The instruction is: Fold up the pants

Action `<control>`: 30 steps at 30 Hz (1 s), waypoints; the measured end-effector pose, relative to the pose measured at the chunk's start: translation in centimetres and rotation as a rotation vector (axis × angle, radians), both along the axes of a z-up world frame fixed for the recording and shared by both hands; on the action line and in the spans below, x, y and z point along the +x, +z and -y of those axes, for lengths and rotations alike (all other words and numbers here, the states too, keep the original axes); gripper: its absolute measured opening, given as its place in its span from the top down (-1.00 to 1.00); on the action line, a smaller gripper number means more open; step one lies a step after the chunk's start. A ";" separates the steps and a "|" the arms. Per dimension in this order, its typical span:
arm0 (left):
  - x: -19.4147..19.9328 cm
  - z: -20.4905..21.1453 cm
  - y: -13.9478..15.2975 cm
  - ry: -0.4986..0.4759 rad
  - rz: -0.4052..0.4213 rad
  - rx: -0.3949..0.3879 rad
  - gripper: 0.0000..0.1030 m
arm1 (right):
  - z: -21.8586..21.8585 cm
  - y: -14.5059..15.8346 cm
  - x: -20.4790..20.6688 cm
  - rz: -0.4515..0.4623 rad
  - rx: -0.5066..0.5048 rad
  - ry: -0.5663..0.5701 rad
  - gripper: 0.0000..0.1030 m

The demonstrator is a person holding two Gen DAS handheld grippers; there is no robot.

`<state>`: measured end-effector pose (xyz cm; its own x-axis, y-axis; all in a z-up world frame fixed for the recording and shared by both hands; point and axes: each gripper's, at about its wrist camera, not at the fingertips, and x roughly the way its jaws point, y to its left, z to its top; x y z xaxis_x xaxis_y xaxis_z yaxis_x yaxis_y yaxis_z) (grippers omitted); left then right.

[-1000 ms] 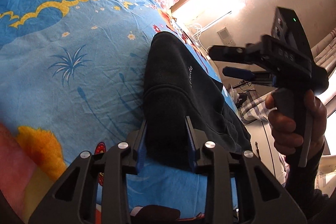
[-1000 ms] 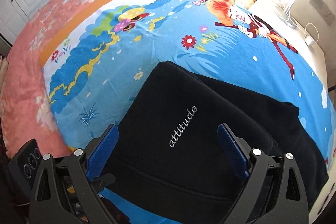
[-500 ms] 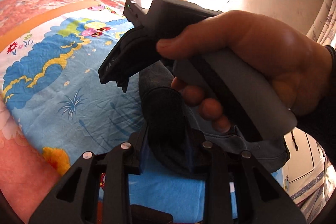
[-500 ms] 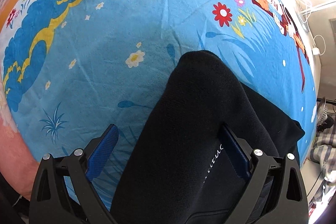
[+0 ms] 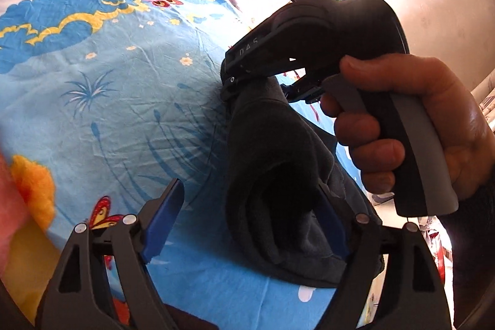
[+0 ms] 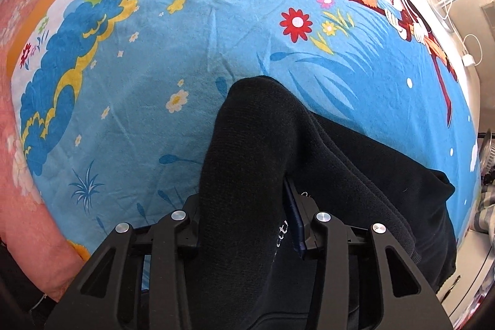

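While the black pants [image 6: 247, 163] lay bunched on the bed's cartoon sheet [image 6: 191, 57], my right gripper [image 6: 244, 225] was clamped on a fold; my left gripper [image 5: 247, 215] stood apart around them.

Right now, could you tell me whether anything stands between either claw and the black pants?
Nothing visible does. The right claw is already shut on a raised fold of the pants. The left claw is open, its fingers either side of the bundle on the bedsheet.

both wrist cams super close, angled down at bed; shared bit: black pants [image 5: 278, 163] [image 6: 247, 156], cartoon bedsheet [image 5: 123, 119] [image 6: 185, 51]
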<state>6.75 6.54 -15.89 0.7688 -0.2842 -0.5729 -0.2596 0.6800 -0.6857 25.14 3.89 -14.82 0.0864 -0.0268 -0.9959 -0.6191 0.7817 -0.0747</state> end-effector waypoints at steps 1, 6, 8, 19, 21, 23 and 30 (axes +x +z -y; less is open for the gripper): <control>0.5 0.2 -0.2 -0.006 -0.012 0.007 -0.43 | 0.3 0.2 0.2 -0.012 0.016 -0.004 0.22; 0.5 3.4 4.2 -0.070 0.053 0.203 0.45 | 4.1 3.8 2.2 -0.098 0.192 -0.056 0.29; 0.7 5.5 6.7 -0.092 0.073 0.302 0.46 | 6.8 6.8 2.7 -0.100 0.275 -0.069 0.31; 3.3 28.5 16.8 -0.357 0.341 0.875 0.47 | 30.0 19.0 6.7 -0.043 0.574 -0.242 0.33; 3.7 33.8 16.2 -0.424 0.375 0.944 0.46 | 35.0 18.4 6.9 -0.038 0.574 -0.292 0.33; 4.1 38.6 14.7 -0.497 0.393 0.999 0.47 | 39.9 16.6 7.4 -0.049 0.552 -0.351 0.32; 5.1 50.9 6.9 -0.739 0.379 1.159 0.47 | 51.7 5.4 8.2 -0.098 0.400 -0.529 0.33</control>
<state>11.89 -44.39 -9.03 0.8096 -0.2009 -0.5516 0.4661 0.7911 0.3960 33.38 -47.85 -9.42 0.0713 0.3323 -0.9405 -0.1339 0.9375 0.3212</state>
